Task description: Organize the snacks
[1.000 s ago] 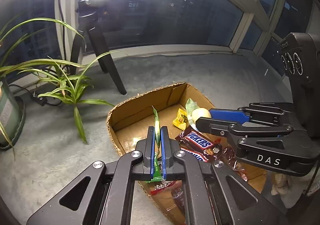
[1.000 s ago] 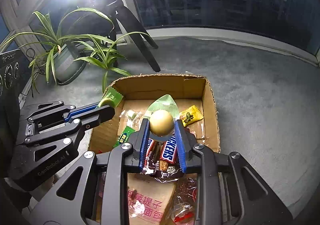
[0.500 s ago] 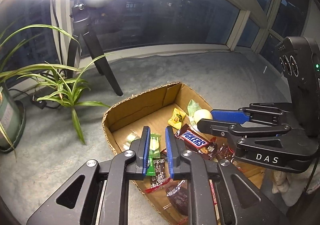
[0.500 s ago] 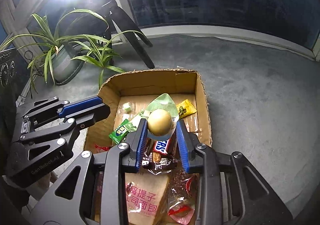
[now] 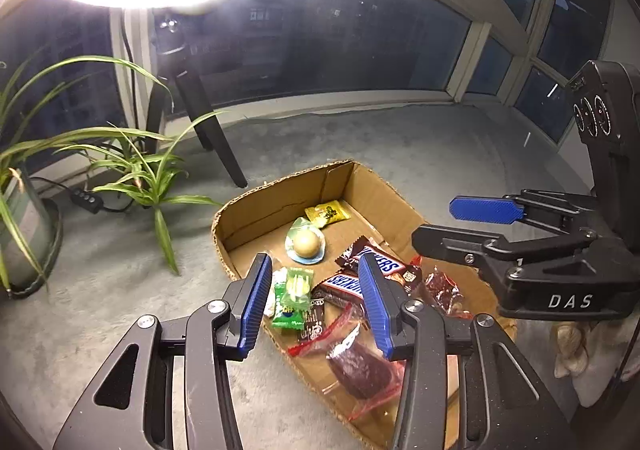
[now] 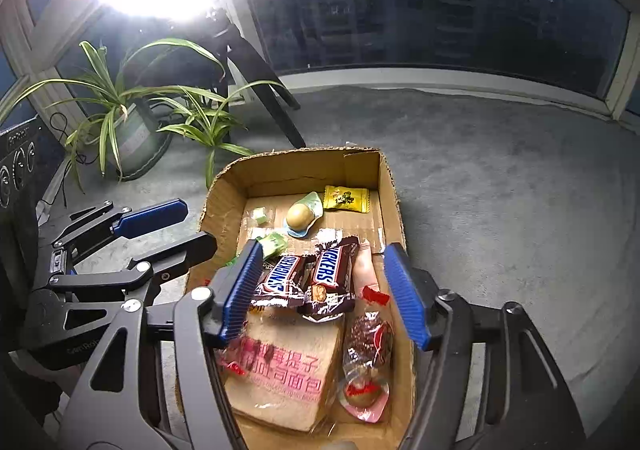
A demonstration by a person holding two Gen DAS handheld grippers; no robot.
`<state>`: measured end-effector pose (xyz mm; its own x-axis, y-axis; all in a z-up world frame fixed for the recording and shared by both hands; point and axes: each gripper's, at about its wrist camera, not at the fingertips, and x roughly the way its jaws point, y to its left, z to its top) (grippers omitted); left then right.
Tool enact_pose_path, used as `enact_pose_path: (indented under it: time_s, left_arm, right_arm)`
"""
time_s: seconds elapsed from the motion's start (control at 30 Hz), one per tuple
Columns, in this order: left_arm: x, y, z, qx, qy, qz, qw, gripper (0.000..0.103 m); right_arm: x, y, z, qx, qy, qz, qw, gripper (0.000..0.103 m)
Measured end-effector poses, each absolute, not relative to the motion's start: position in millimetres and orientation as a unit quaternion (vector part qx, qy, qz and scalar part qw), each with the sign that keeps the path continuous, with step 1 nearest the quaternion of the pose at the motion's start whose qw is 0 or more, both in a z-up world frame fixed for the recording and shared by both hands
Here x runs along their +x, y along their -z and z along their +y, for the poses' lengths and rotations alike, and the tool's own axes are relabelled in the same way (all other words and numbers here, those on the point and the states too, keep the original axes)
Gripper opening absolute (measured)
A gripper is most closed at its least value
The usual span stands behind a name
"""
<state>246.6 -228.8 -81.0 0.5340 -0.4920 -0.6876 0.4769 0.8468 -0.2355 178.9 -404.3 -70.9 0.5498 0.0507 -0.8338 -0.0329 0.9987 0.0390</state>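
Note:
A cardboard box (image 5: 280,198) (image 6: 296,170) on grey carpet holds the snacks. Inside lie a round yellow ball snack in clear wrap (image 5: 306,241) (image 6: 299,215), a yellow packet (image 5: 327,212) (image 6: 346,198), a green candy packet (image 5: 294,296) (image 6: 274,242), two Snickers bars (image 5: 378,262) (image 6: 316,276), a bread pack (image 6: 280,366) and red-wrapped sweets (image 6: 366,342). My left gripper (image 5: 316,302) is open and empty above the box's near-left rim. My right gripper (image 6: 324,290) is open and empty above the Snickers; it also shows in the left wrist view (image 5: 472,226).
A potted spider plant (image 6: 132,122) (image 5: 136,170) stands left of the box. Black tripod legs (image 5: 208,130) (image 6: 268,90) stand behind it. A bright lamp glares at the top. Windows ring the carpeted floor.
My left gripper opened and dropped the green packet into the box. My right gripper opened and released the round yellow snack, which now lies in the box. Both grippers drew back.

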Motion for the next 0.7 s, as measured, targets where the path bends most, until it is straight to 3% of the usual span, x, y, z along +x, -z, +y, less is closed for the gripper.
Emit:
enact_pose_path:
  time_s: [0.27, 0.37, 0.53, 0.63, 0.7]
  left_arm:
    - [230, 70, -217, -0.008, 0.272, 0.391, 0.879, 0.05]
    - [222, 65, -212, -0.004, 0.265, 0.387, 0.883, 0.057]
    - [200, 54, -195, 0.0, 0.256, 0.374, 0.892, 0.057]
    - [187, 46, -184, -0.004, 0.251, 0.37, 0.894, 0.057]
    - [177, 40, -177, -0.008, 0.249, 0.364, 0.897, 0.062]
  right_arm:
    - [158, 56, -394, 0.007, -0.012, 0.461, 0.888, 0.079]
    - [149, 48, -388, 0.008, -0.011, 0.454, 0.891, 0.082]
    - [131, 30, -371, 0.003, -0.015, 0.436, 0.9, 0.084]
    - [118, 16, -359, 0.004, -0.021, 0.421, 0.907, 0.091]
    - [110, 8, -351, 0.002, -0.022, 0.412, 0.911, 0.092]
